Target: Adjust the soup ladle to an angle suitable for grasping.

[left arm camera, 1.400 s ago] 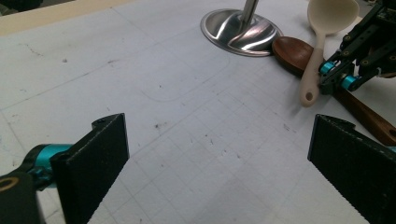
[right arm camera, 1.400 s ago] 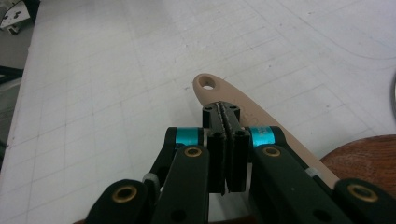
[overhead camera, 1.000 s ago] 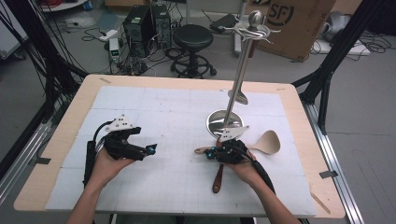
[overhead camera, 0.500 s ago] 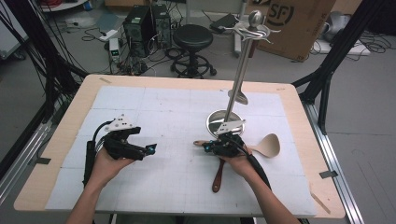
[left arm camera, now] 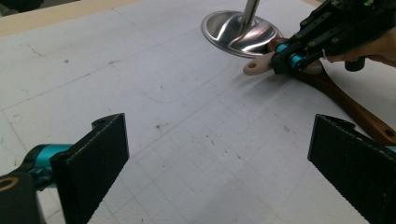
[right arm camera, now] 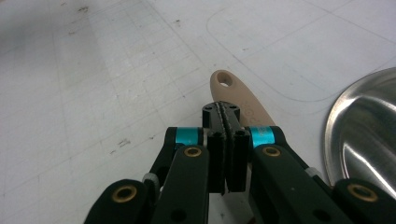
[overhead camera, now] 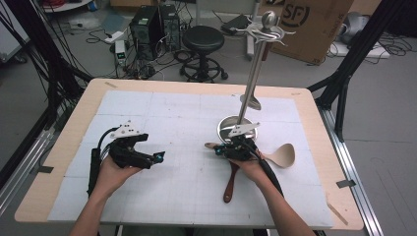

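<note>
While the right gripper (overhead camera: 227, 148) hovers low over the white gridded table mat (overhead camera: 172, 123), its two black jaws are pressed flat together with nothing between them, as the right gripper view shows plainly (right arm camera: 226, 112). Directly beneath and just beyond those closed tips lies the pale beige wooden spoon (overhead camera: 284, 155), whose slim handle end with its small hanging hole (right arm camera: 226, 81) pokes out at about twelve o'clock from the jaws in that view; whether the tips actually touch the handle I cannot tell. Seen from the high view, the spoon stretches across the mat with its rounded bowl at roughly three o'clock of the right gripper and its holed handle tip at about nine o'clock. A dark reddish-brown wooden spatula (overhead camera: 230, 181) lies crossed under the same hand, its handle running toward six o'clock. Just beside the gripper, at about twelve o'clock, stands the shiny round steel base (overhead camera: 231, 127) of a tall metal utensil stand (overhead camera: 254, 73), and the left gripper view catches that base (left arm camera: 238, 33) close to the spoon handle (left arm camera: 256, 66). Well apart, at nine o'clock across the mat, the left gripper (overhead camera: 150, 158) rests in the other hand with its jaws spread wide and empty.
</note>
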A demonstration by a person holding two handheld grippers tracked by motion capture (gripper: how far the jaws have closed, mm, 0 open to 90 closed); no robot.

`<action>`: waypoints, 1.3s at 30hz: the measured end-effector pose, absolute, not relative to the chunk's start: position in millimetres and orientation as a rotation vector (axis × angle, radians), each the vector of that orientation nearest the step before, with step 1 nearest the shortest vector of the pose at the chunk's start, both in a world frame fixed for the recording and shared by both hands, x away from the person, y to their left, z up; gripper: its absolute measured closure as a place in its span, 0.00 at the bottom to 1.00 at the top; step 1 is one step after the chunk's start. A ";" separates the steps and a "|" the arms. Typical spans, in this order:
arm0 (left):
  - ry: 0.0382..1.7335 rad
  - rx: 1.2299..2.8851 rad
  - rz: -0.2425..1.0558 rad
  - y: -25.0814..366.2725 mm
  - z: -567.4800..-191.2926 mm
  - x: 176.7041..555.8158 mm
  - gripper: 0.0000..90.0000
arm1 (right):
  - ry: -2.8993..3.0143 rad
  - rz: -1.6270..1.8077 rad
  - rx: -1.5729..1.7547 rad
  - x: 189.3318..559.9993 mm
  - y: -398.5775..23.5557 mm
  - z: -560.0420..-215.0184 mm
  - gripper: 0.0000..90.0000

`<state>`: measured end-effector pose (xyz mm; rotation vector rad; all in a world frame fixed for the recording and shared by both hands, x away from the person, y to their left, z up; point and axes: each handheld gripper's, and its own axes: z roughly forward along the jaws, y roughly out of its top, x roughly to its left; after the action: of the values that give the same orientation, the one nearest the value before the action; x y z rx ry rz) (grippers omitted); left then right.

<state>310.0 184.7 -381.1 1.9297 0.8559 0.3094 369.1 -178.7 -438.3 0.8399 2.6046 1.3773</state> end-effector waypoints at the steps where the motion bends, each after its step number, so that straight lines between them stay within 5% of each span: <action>1: 0.856 1.932 0.307 184.6 -381.0 309.8 0.07 | 2.599 1.376 0.831 369.5 -179.2 -438.4 0.99; 11: 0.856 1.928 0.304 184.5 -381.0 309.5 0.06 | 2.596 1.397 0.830 362.8 -193.0 -426.7 0.92; 26: 0.858 1.933 0.303 182.9 -381.9 309.6 0.07 | 2.595 1.285 0.844 368.8 -235.5 -423.1 0.67; 39: 0.854 1.941 0.303 183.6 -382.1 310.1 0.06 | 2.653 1.147 0.794 372.4 -236.6 -437.7 0.67</action>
<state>310.1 183.6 -382.1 1.9406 0.8545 0.3025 372.4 -236.6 -437.7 0.7941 2.6526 1.1471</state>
